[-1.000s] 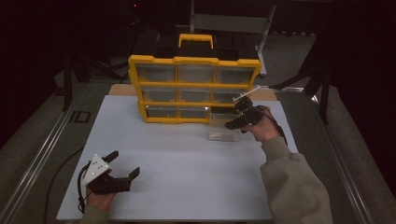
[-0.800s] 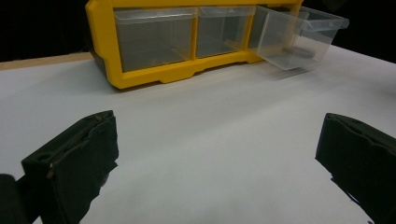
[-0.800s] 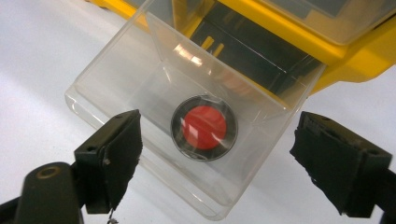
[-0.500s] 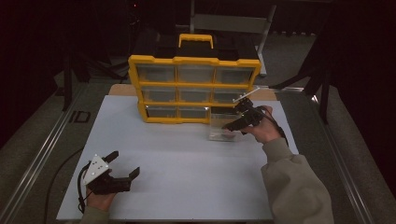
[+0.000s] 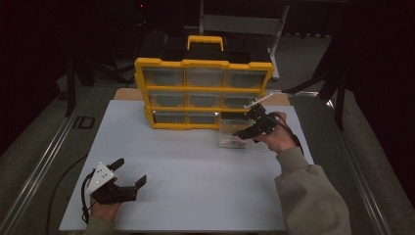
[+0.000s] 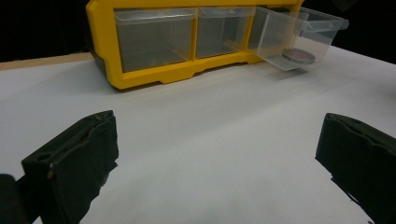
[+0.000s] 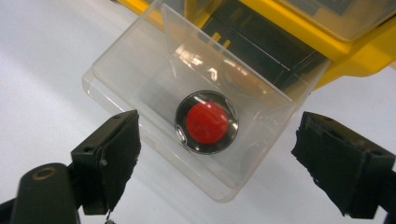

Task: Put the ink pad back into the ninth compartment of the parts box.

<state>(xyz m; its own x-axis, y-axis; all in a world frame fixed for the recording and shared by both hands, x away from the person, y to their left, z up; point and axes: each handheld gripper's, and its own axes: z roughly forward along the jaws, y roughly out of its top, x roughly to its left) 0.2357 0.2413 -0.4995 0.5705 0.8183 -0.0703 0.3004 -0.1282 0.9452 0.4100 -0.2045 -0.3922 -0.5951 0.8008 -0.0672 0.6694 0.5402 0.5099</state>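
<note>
A yellow drawer cabinet (image 5: 203, 93) with clear drawers stands at the back of the white table (image 5: 195, 171). Its lower right clear drawer (image 5: 233, 133) is pulled out; in it lies a round disc with a red centre (image 7: 207, 122), also seen from the left gripper as a small disc (image 6: 299, 55) in the clear drawer (image 6: 299, 39). My right gripper (image 5: 248, 126) hovers open just over the drawer (image 7: 187, 102), its jaws spread to either side. Near the front left of the table my left gripper (image 5: 128, 172) rests open with nothing between its jaws.
The cabinet (image 6: 154, 42) has a yellow carrying handle (image 5: 205, 40) on top. Metal rails (image 5: 44, 161) run along the table's sides. White tabletop (image 6: 210, 130) stretches between my left gripper and the cabinet.
</note>
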